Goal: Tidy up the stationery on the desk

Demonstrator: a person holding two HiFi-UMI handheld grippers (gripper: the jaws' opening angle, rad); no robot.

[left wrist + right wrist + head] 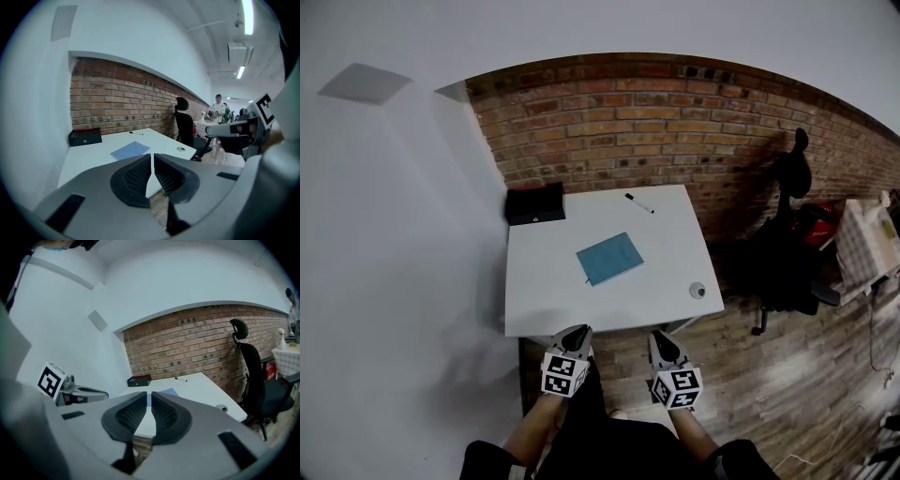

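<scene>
A white desk [666, 267] stands against a brick wall. On it lie a blue notebook [610, 258] near the middle, a black pen [639, 203] at the back, a black box [535, 203] at the back left corner and a small round tape roll [697, 291] at the front right. The notebook [130, 150], box [85, 137] and pen [136, 133] also show in the left gripper view. My left gripper [576, 336] and right gripper [662, 343] hover just short of the desk's near edge, both shut and holding nothing.
A black office chair [787, 234] stands right of the desk on the wooden floor. A white wall [394, 262] runs along the desk's left side. Another table with a checked cloth [865, 246] is at the far right. People [218, 110] stand far off.
</scene>
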